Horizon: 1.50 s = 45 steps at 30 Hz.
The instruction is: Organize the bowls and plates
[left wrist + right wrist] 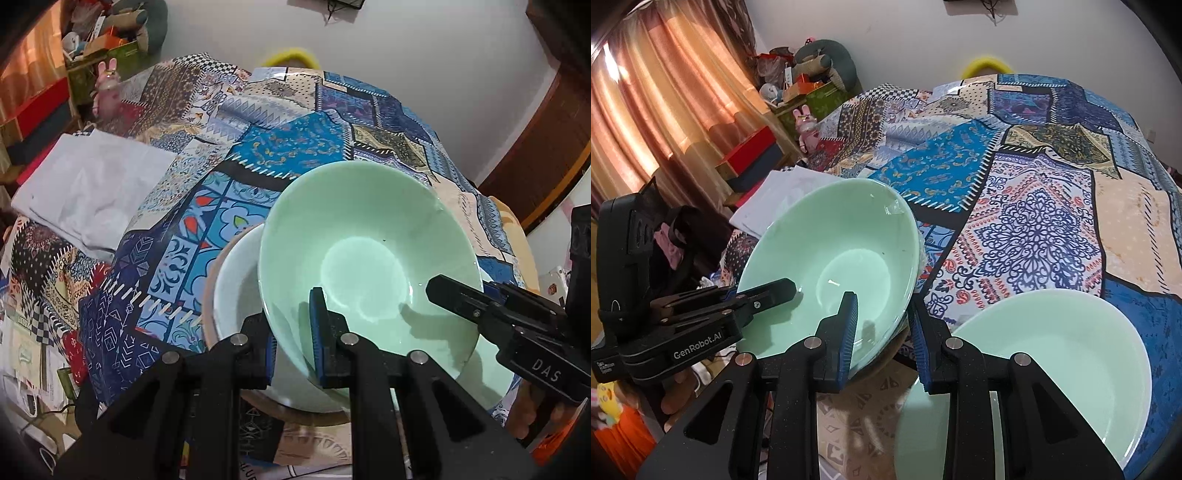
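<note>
One gripper reads "GenRobot.AI", the other "DAS". The left gripper pinches the near rim of the tilted green bowl, over a white bowl on the patchwork cloth. The right gripper straddles the rim, maybe loose. Another green bowl sits nearby.

I see a worktop draped in a patchwork-print cloth of blue, cream and black panels (it hides the whole top). At the far left a folded white cloth lies flat on it. Near me, a pale green plate rests to the right. A white bowl sits in a tan-rimmed dish on the near left.
</note>
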Each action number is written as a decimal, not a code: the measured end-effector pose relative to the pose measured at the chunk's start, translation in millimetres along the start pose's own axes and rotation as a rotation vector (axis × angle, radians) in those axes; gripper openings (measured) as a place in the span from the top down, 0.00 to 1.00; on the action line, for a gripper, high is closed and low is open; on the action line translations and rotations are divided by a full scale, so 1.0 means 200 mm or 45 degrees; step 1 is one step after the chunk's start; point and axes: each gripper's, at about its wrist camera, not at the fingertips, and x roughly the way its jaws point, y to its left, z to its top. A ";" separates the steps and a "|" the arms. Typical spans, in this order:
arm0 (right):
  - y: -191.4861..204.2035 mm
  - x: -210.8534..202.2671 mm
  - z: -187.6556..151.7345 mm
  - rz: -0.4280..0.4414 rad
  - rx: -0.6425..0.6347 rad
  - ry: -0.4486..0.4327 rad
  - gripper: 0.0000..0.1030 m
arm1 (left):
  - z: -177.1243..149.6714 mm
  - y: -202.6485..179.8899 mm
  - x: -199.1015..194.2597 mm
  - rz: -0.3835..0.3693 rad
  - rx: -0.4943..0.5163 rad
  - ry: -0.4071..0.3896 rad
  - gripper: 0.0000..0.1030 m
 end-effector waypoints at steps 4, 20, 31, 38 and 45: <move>0.02 0.03 0.00 0.010 0.000 0.029 0.75 | -0.02 0.04 0.00 0.009 -0.007 -0.002 0.85; 0.06 0.07 -0.03 -0.033 -0.066 0.060 0.72 | -0.07 0.08 0.02 0.055 0.009 -0.001 0.84; 0.07 0.04 -0.03 -0.073 -0.112 0.036 0.72 | -0.04 0.11 -0.01 0.007 -0.015 0.021 0.80; 0.08 0.02 -0.01 -0.078 -0.125 0.023 0.70 | -0.03 0.09 -0.04 0.012 0.000 0.017 0.77; 0.05 0.02 -0.02 -0.094 -0.115 0.041 0.67 | -0.02 0.08 -0.19 0.053 0.056 -0.139 0.51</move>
